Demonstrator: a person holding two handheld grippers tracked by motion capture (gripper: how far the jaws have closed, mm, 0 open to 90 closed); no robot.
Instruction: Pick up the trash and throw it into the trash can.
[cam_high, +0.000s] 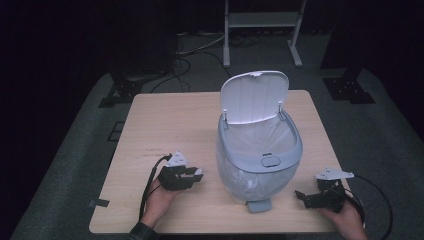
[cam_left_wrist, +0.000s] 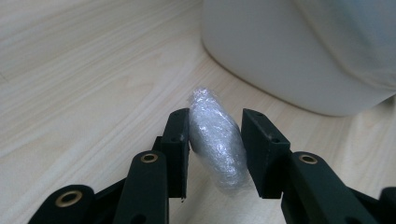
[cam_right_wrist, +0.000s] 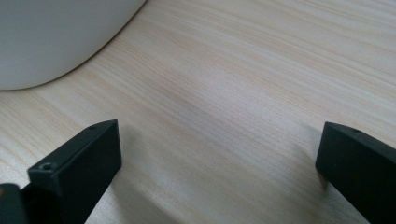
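Observation:
A small wad of crumpled clear plastic wrap is clamped between the two black jaws of my left gripper, just above the wooden table. In the high view that left gripper sits left of a white pedal bin whose lid stands open; a clear liner bag lines the bin. My right gripper rests low at the bin's right, near the table's front edge. Its jaws are spread wide over bare wood, nothing between them.
The bin's grey foot pedal points toward the table's front edge. The bin's white wall is close ahead of the left gripper. A white frame stand and cables lie on the floor beyond the table.

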